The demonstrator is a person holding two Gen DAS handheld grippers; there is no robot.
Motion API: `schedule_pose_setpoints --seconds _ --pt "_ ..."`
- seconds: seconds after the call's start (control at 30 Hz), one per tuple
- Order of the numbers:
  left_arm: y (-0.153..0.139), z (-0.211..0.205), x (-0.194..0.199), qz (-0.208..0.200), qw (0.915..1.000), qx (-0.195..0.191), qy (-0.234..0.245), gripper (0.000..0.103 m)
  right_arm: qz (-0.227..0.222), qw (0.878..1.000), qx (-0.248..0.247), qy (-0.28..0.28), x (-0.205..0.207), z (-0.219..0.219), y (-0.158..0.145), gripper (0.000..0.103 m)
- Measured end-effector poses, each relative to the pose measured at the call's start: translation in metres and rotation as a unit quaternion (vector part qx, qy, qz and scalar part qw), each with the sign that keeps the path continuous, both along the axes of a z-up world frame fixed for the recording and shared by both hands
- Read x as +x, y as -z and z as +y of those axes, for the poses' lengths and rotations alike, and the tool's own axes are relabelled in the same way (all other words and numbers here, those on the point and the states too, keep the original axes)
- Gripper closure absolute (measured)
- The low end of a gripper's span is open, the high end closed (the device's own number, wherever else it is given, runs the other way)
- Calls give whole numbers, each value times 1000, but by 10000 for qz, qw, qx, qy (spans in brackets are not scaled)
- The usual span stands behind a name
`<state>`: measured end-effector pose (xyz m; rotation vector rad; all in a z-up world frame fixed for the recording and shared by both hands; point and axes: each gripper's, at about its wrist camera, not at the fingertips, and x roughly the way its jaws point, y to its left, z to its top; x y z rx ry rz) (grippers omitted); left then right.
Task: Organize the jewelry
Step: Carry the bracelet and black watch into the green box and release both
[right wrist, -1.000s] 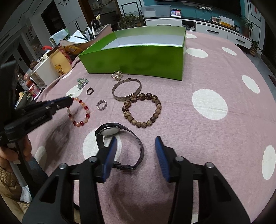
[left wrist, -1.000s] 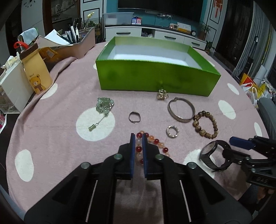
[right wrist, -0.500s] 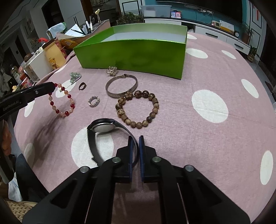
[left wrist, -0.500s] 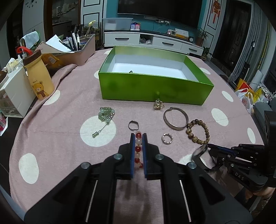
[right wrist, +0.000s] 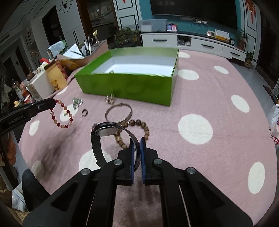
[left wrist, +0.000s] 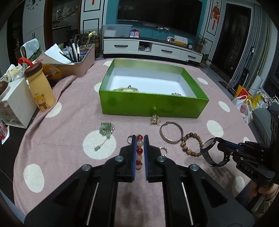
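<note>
My left gripper (left wrist: 139, 152) pinches the limp beads (left wrist: 139, 150), right gripper (right wrist: 136, 153) the watch (right wrist: 106, 131) strap – both light

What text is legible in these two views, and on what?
"GenRobot.AI": side of the left hand-held gripper, right wrist view.
"DAS": body of the right hand-held gripper, left wrist view; possibly part of a longer word.
Small print above the bear on the yellow bottle: too blurred to read.
Wall clock numerals, red wall hanging, cards on the TV cabinet, shopping bags: too small to read.
</note>
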<state>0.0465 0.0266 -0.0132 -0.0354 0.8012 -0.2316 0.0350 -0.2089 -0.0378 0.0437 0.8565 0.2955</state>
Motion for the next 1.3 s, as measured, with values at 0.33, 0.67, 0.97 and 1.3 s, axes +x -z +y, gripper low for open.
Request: schedule_pose_setpoints --seconds 0.33,0.67,0.97,1.3 --pt "-27 -5 16 -227 9997 33 63 96 -414 9991 43 97 11 -12 -31 97" --pt "-65 -16 53 -527 9984 4 205 96 -836 9964 45 131 36 -15 -62 97" --pt "-80 -28 105 -464 9986 -188 184 96 -1060 9942 38 177 67 -16 -78 97" --pt "-62 -45 153 -178 9995 -140 238 96 -972 9949 -174 202 116 -12 -75 97"
